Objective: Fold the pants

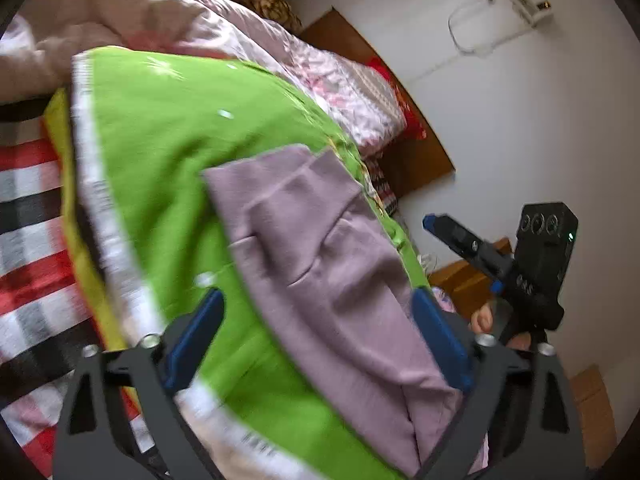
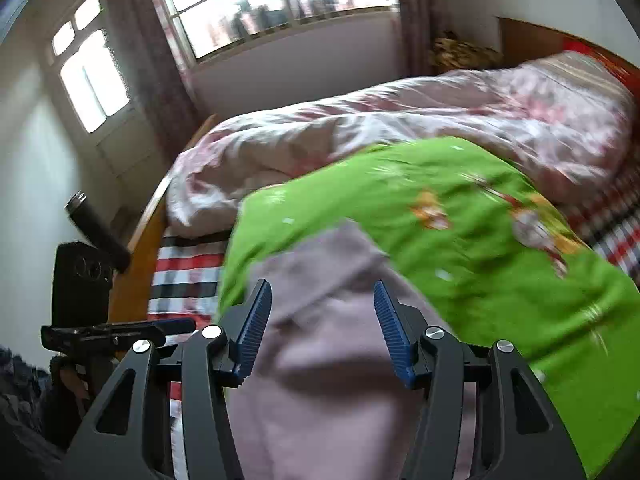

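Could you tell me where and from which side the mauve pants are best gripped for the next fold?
I would pinch the pants at the far waistband corner, coming from the open green-blanket side. That edge lies flat and layered, with clear cloth around it, so a pad can probably slide under. Both grippers are open and hold nothing.

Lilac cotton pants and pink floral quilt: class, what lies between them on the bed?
In the right wrist view, a bright green printed blanket fills the stretch between the lilac cotton pants and the pink floral quilt.

Pants [image 1: 320, 264] on blanket [image 1: 168, 152], blanket on bed sheet [image 1: 28, 216]; rumpled quilt [image 2: 360, 128] behind blanket, window [image 2: 276, 0] beyond.
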`<state>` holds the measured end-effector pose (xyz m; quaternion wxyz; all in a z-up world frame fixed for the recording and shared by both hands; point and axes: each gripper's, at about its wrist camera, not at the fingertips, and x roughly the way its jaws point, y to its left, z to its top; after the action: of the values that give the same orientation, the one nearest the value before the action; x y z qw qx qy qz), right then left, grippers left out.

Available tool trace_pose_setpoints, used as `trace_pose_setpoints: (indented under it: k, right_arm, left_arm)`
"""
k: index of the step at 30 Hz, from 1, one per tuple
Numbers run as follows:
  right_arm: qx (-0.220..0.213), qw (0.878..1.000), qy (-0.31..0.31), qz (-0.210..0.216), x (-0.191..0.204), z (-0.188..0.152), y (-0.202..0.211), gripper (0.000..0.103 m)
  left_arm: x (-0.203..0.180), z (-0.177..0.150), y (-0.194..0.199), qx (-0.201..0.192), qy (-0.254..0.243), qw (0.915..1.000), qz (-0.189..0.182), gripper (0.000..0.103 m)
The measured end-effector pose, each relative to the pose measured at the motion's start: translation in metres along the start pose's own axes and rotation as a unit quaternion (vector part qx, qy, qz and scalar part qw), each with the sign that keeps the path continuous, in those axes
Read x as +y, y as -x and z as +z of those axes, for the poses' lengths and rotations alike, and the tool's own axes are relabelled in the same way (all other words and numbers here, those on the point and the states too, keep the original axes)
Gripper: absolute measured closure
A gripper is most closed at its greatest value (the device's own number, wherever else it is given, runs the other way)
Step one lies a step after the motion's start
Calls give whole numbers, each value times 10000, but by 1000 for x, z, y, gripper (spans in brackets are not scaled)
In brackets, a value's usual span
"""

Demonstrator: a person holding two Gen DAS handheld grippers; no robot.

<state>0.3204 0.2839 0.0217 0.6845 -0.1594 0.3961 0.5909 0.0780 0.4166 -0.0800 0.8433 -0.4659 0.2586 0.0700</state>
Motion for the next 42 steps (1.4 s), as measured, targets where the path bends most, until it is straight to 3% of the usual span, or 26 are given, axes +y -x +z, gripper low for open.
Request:
trace_pose_setpoints:
  k: [3,5,10,12,14,17,20,22,26,28,32,35,36,38,39,40,42]
  right_arm:
    - [138,9998,-65,-152,-11,-16,-5,49]
    - [202,9996,-61,-211,-12,-26,-5,49]
    - [221,9994,-150,-199,-20,-37,-11,49]
    - [222,9994,-186,-206,-24,-39,-11,49]
    - [193,9995,-187,-186,-27,-38,-10,49]
    - [143,9998,-82,-143,-28,-30,-9,49]
    - [193,9998,18,-103,-28,-12,-18,49]
    - [238,9997,91,-36,-26,-3,-28,49]
    - [502,9977,408,187,-13,13,-59,50]
    - [608,9963,520,300,-6,16,-73,57]
    - [620,9957,606,322,0,29,-88,60]
    - [631,9960,563,280,-3,35,-95,60]
    - [682,9959,524,280,-5,35,-98,60]
    - [751,9952,579,241,-4,32,-104,81]
    - [692,9953,655,163,-2,30,-100,89]
    - [586,9958,690,161,1,29,-94,91]
    - [210,9967,773,164,14,33,-67,92]
  left_arm:
    - [-6,6,-33,255,-73,9995,187,34]
    - [-5,7,-47,382,-9,9990,241,36]
    - [-4,9,-67,415,-84,9984,369,62]
    - [-3,12,-70,376,-137,9974,592,87]
    - [-3,15,-65,320,-152,9981,511,94]
    - [-17,29,-49,137,-565,9971,487,94]
    - [-11,50,-37,-18,-530,9969,574,94]
    - [4,60,-41,270,-415,9971,579,92]
    - [27,55,-55,576,-346,9955,664,81]
    - [32,55,-53,470,-305,9972,501,73]
    - [37,53,-47,421,-311,9980,352,50]
    - [35,54,-52,402,-290,9983,301,45]
    - [33,53,-53,399,-295,9983,313,45]
    - [31,52,-54,381,-296,9983,326,54]
    - [28,49,-52,372,-338,9980,371,81]
    - [23,48,-48,333,-445,9970,533,95]
    - [10,49,-32,220,-524,9980,264,94]
